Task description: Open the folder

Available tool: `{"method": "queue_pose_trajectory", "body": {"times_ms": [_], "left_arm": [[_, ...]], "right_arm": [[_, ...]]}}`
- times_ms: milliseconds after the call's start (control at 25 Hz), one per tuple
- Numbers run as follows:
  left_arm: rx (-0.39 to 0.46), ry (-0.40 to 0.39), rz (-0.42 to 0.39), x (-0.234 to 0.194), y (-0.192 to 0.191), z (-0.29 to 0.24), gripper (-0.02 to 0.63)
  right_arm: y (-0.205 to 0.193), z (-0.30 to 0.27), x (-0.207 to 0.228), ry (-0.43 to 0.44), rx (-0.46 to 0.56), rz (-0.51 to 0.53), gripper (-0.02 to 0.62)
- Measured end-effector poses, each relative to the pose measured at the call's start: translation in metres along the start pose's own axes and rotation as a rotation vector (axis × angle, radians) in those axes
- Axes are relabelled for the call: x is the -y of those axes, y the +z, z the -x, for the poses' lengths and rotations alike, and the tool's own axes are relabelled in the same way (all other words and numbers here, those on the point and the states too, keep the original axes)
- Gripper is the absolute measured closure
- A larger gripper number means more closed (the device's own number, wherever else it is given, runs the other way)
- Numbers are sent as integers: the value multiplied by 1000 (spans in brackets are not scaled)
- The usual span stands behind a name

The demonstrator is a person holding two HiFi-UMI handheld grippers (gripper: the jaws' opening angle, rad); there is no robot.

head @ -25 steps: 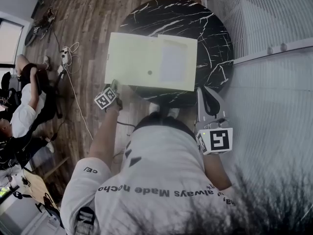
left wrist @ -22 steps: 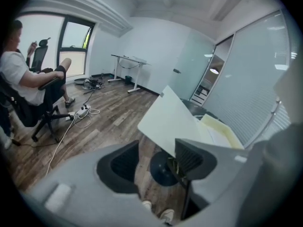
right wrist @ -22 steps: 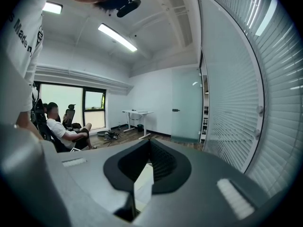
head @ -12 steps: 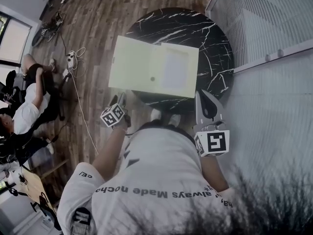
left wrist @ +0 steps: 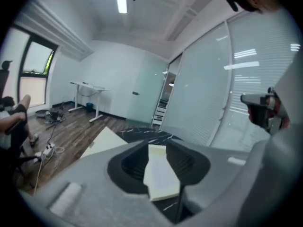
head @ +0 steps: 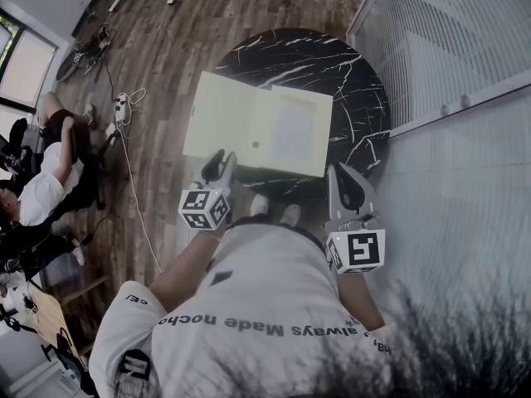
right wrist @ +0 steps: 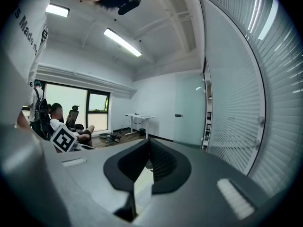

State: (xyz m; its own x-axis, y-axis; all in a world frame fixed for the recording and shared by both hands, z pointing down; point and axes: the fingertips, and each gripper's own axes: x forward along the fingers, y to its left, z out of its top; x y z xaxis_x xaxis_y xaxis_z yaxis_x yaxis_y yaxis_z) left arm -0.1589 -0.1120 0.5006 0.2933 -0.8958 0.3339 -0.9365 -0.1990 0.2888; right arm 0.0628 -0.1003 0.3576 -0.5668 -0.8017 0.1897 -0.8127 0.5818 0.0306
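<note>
A pale yellow-green folder (head: 249, 123) lies spread open on the round black marble table (head: 357, 89), with its left part past the table's rim. My left gripper (head: 222, 161) hovers at the folder's near edge, pointing at it. Its jaws are closing with a gap still between them and nothing in it. Through that gap in the left gripper view (left wrist: 156, 145) I see the folder (left wrist: 161, 174). My right gripper (head: 344, 182) is held at the table's near right rim, its tips together (right wrist: 149, 141) and holding nothing. A strip of the folder (right wrist: 142, 186) shows below it.
A glass wall with blinds (head: 448, 48) runs close along the table's right side. On the wooden floor to the left lie a power strip and cable (head: 123, 106). Seated people (head: 50, 164) are at the far left. A white desk (left wrist: 87, 86) stands at the back.
My left gripper has risen and moved right, from beside the folder's near left corner to its near edge. My right gripper has stayed where it was.
</note>
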Motion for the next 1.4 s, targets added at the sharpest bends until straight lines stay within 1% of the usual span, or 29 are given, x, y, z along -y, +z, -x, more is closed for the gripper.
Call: {"method": "queue_pose_trajectory", "body": {"times_ms": [120,200,280,400,600,800,880,1040,1160,1400], "left_arm": [[58,-75,-97,45,40,0,509],[88,-115,-176,73,64,2,523],[108,-151,-244,97,83,5,523],[138,-207,-286,127,103,11,525],[197,-289,-289,164,132,21,538],[227,-340,-288,189,145,25,540],[231,-347,-287,193,147,23,540],[218,-350,-302,188,145,18,540],[216,-344,-289,185,143,14,540],[193,-341,-265,181,137,8,540]], "right_arm": [[9,2,-1,11,12,23,594],[15,4,-2,17,16,32,594],[21,6,-3,23,18,40,594],[29,10,-5,29,21,44,594],[39,15,-9,41,19,52,594],[47,16,-11,52,24,60,594],[52,15,-11,45,40,58,594],[53,14,-11,45,35,60,594],[49,11,-9,46,29,47,594],[41,5,-13,69,10,54,594]]}}
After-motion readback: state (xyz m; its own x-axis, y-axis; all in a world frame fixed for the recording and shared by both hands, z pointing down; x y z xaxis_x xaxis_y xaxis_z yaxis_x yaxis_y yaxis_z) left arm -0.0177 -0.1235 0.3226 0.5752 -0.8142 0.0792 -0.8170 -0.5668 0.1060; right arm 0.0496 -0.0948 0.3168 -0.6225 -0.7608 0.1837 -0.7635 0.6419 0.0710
